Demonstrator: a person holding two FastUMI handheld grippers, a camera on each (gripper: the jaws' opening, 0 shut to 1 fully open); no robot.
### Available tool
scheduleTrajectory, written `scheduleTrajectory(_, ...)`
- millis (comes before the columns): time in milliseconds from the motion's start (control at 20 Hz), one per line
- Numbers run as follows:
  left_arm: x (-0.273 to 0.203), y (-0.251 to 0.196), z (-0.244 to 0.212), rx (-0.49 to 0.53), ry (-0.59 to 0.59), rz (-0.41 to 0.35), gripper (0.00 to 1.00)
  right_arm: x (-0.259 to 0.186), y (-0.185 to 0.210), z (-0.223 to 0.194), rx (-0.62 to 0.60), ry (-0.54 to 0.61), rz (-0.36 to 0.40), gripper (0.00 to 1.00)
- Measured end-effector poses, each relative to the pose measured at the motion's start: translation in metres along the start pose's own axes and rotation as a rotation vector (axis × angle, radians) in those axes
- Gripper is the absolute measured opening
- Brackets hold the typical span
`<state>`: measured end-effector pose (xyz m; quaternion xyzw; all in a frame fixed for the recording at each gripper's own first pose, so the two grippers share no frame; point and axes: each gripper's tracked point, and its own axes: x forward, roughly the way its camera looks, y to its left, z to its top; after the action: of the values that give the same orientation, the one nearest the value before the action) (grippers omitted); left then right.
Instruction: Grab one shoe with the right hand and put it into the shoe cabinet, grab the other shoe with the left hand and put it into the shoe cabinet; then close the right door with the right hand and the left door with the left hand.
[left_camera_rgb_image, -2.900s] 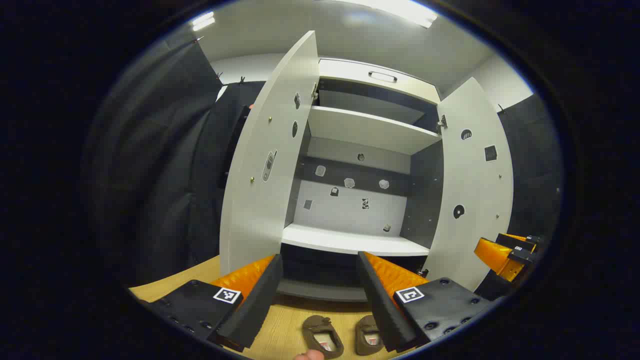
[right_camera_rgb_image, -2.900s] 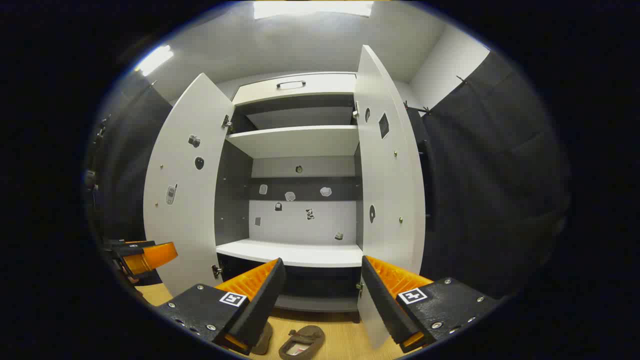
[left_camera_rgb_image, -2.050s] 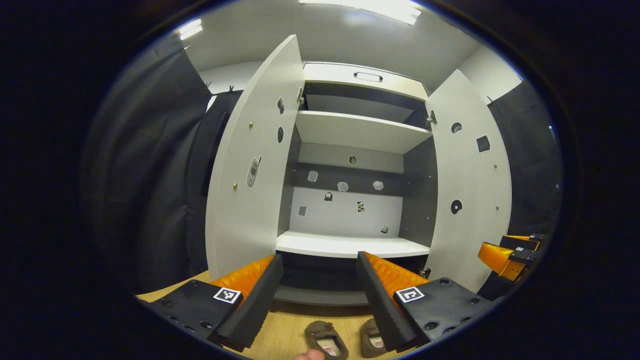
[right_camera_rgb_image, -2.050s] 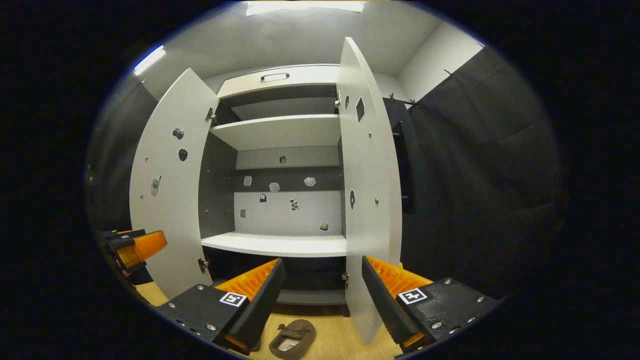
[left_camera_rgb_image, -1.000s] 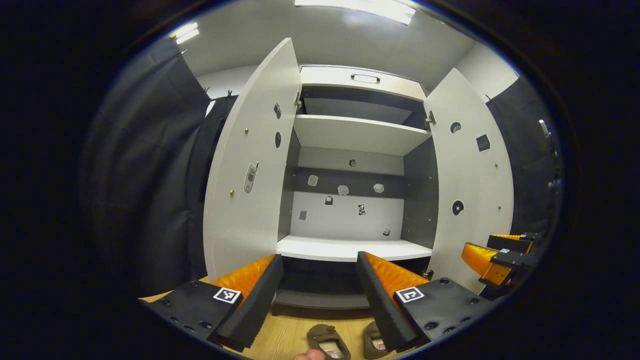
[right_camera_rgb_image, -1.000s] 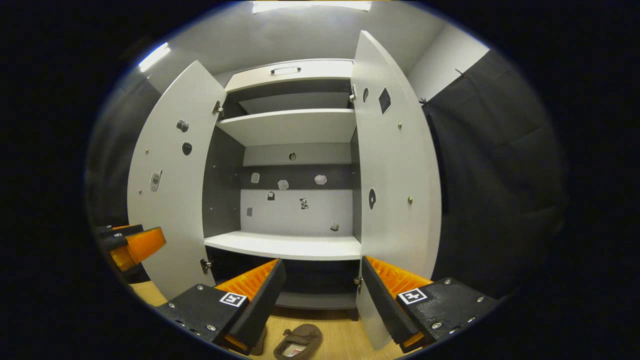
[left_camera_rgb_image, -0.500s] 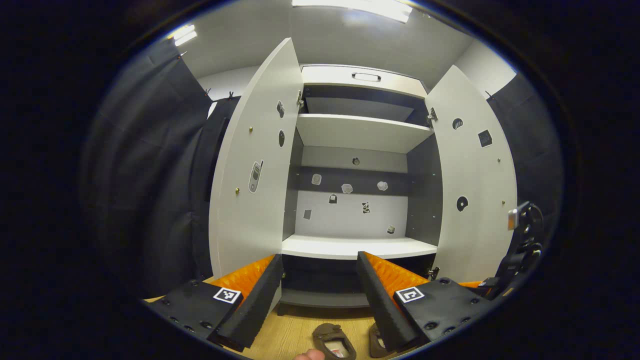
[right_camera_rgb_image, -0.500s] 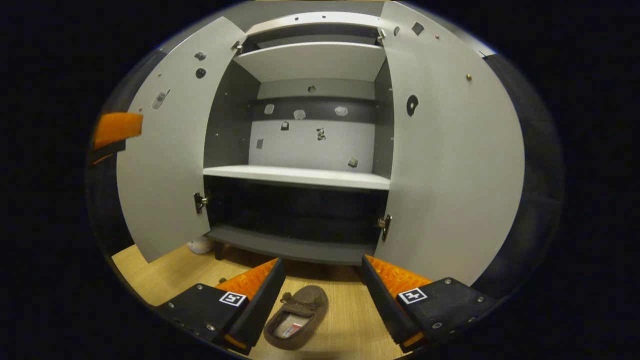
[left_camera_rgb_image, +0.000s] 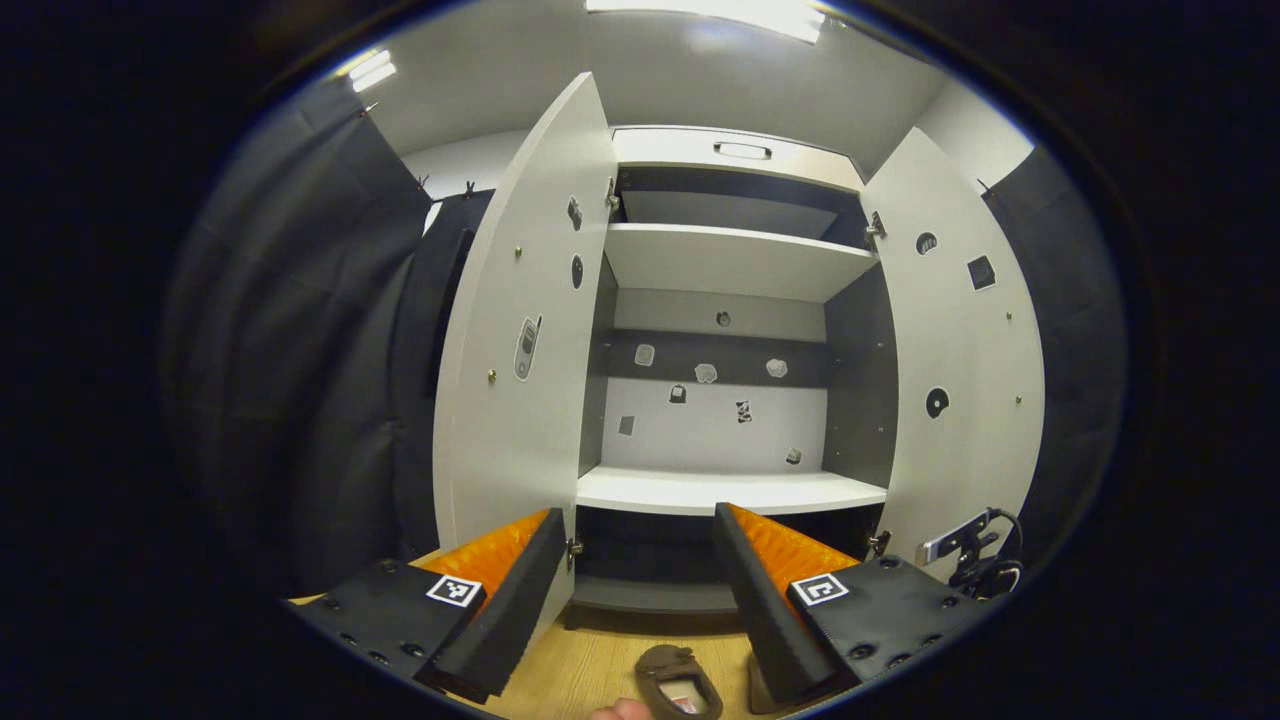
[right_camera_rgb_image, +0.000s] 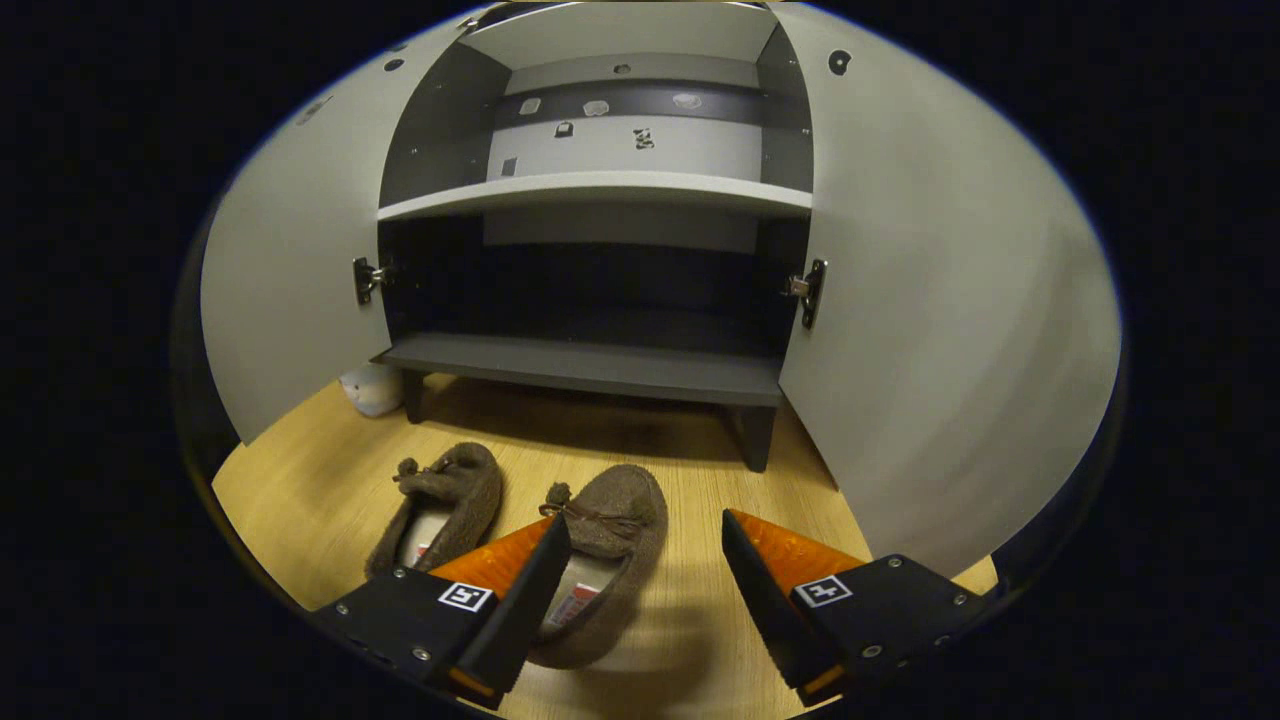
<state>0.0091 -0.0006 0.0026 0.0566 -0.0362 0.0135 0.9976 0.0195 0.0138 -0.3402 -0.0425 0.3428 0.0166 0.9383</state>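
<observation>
Two brown slippers lie side by side on the wooden floor in front of the open shoe cabinet. In the right gripper view, my right gripper is open and tilted down over the right slipper; its left finger overlaps that slipper's opening. The left slipper lies beside it, untouched. In the left gripper view, my left gripper is open and empty, held level facing the cabinet. One slipper shows at the bottom there. The right gripper's rear sits low at the right.
Both cabinet doors stand wide open: left door, right door. The right door stands close on the right of my right gripper. The lower compartment is dark, with a white shelf above. A small white object lies by the cabinet's left leg.
My right gripper has dropped and tilted down from facing the shelves to hovering over the slippers. The left gripper has barely shifted. Both stay open.
</observation>
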Motion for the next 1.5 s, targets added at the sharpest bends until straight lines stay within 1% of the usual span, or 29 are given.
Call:
scheduleTrajectory(300, 0.0, 0.005, 0.0, 0.004, 0.0, 0.01, 0.96, 0.022, -0.008, -0.043, -0.019, 0.151, -0.026, 0.9)
scheduleTrajectory(450, -0.001, 0.008, -0.001, 0.0, 0.005, 0.017, 0.96, 0.037, -0.009, -0.046, -0.014, 0.159, -0.023, 0.87)
scheduleTrajectory(500, -0.001, 0.009, -0.001, 0.002, 0.006, 0.018, 0.94, 0.042, -0.009, -0.047, -0.016, 0.166, -0.025, 0.86)
scheduleTrajectory(550, -0.002, 0.01, -0.001, 0.007, 0.007, 0.021, 0.96, 0.048, -0.009, -0.049, -0.014, 0.175, -0.024, 0.86)
scheduleTrajectory(750, -0.003, 0.012, 0.006, 0.018, -0.007, 0.026, 0.96, 0.072, -0.006, -0.058, -0.018, 0.199, 0.003, 0.86)
scheduleTrajectory(800, -0.002, 0.013, 0.006, 0.02, -0.007, 0.028, 0.94, 0.077, -0.003, -0.062, -0.022, 0.207, 0.009, 0.81)
scheduleTrajectory(850, -0.003, 0.014, 0.006, 0.022, -0.005, 0.031, 0.96, 0.079, 0.0, -0.064, -0.016, 0.218, 0.017, 0.79)
scheduleTrajectory(950, -0.005, 0.017, 0.007, 0.028, -0.008, 0.039, 0.96, 0.081, 0.008, -0.063, -0.019, 0.209, 0.027, 0.66)
scheduleTrajectory(1000, -0.006, 0.019, 0.008, 0.029, -0.011, 0.043, 0.96, 0.081, 0.009, -0.064, -0.037, 0.207, 0.028, 0.49)
scheduleTrajectory(1050, -0.006, 0.02, 0.009, 0.028, -0.013, 0.044, 0.96, 0.081, 0.01, -0.063, -0.043, 0.195, 0.031, 0.47)
scheduleTrajectory(1100, -0.007, 0.021, 0.009, 0.028, -0.011, 0.046, 0.96, 0.082, 0.011, -0.064, -0.038, 0.189, 0.042, 0.42)
scheduleTrajectory(1200, -0.007, 0.023, 0.01, 0.024, -0.014, 0.047, 0.96, 0.082, 0.012, -0.066, 0.027, 0.179, 0.063, 0.4)
scheduleTrajectory(1250, -0.008, 0.022, 0.01, 0.02, -0.016, 0.044, 0.94, 0.081, 0.009, -0.066, 0.037, 0.178, 0.078, 0.39)
scheduleTrajectory(1350, -0.009, 0.021, 0.011, 0.012, -0.022, 0.036, 0.96, 0.081, 0.004, -0.065, 0.027, 0.156, 0.074, 0.31)
scheduleTrajectory(1400, -0.01, 0.02, 0.011, 0.013, -0.024, 0.035, 0.96, 0.081, 0.004, -0.064, 0.002, 0.141, 0.07, 0.14)
scheduleTrajectory(1500, -0.012, 0.019, 0.012, 0.012, -0.026, 0.03, 0.96, 0.081, 0.007, -0.061, -0.047, 0.11, 0.074, 0.05)
